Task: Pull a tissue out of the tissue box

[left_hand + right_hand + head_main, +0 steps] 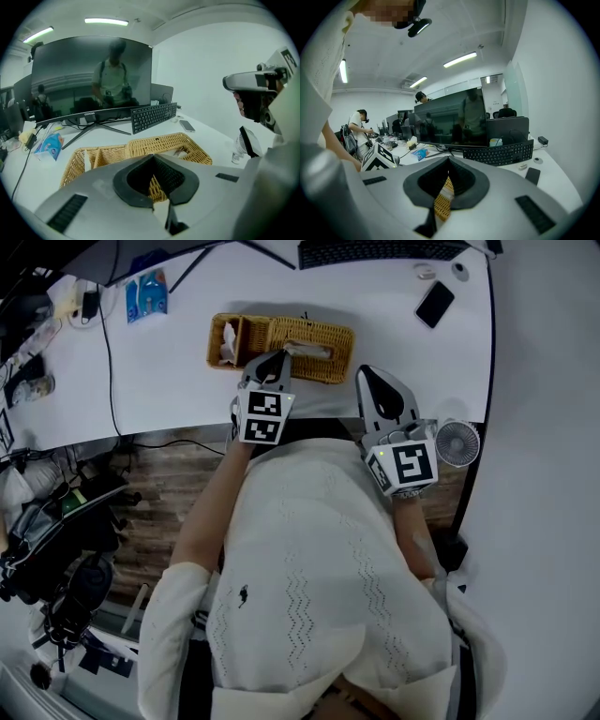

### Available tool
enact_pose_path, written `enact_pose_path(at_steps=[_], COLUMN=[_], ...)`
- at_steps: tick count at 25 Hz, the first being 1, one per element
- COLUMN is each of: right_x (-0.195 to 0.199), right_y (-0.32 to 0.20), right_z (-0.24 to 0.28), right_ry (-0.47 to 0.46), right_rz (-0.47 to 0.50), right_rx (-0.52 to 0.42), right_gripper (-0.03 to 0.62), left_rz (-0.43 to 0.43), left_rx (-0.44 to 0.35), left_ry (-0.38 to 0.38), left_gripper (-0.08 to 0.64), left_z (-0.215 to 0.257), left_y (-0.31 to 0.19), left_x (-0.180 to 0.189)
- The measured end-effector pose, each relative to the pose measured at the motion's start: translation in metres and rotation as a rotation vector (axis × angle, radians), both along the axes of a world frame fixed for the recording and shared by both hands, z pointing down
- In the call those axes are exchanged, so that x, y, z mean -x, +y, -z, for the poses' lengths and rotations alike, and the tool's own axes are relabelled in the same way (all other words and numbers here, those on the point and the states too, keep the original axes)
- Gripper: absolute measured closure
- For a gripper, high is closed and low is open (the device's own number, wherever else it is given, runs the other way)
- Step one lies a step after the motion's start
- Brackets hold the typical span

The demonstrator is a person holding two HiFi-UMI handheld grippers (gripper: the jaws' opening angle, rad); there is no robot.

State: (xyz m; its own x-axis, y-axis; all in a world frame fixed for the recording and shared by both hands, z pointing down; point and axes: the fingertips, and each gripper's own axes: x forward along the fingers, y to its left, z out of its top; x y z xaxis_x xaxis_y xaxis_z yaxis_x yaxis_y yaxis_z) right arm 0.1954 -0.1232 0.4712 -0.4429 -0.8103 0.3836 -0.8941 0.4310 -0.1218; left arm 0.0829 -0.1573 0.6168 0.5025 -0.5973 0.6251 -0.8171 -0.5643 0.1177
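Observation:
A woven wicker tissue box (323, 335) lies on the white desk (169, 381), with a white tissue (307, 350) showing in its top slot. My left gripper (274, 358) is shut and empty, its tip just at the box's near edge. In the left gripper view the box (140, 146) lies right beyond the closed left gripper (152, 157). My right gripper (368, 372) is also shut and empty, hanging over the desk's front edge just right of the box. In the right gripper view only a strip of wicker (442, 205) shows through the right gripper (449, 160).
A black keyboard (375, 251), a phone (435, 304) and a blue packet (148, 294) lie farther back on the desk. A small fan (457, 442) stands beside the desk's right corner. A cable (111, 362) runs down the left side. A wide monitor (91, 79) stands behind.

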Motion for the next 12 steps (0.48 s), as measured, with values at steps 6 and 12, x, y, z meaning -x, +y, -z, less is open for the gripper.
enact_pose_path(at_steps=[6, 12], right_x=[-0.001, 0.001], right_y=[0.003, 0.005], right_z=[0.002, 0.003], right_ry=[-0.004, 0.003], right_rz=[-0.008, 0.008], right_rx=[-0.009, -0.02], right_gripper=[0.591, 0.591], left_rz=[-0.006, -0.011], left_rx=[0.01, 0.003], left_ry=[0.014, 0.028], left_gripper=[0.548, 0.548], left_z=[0.004, 0.011], left_y=[0.008, 0.014], left_x=[0.004, 0.004])
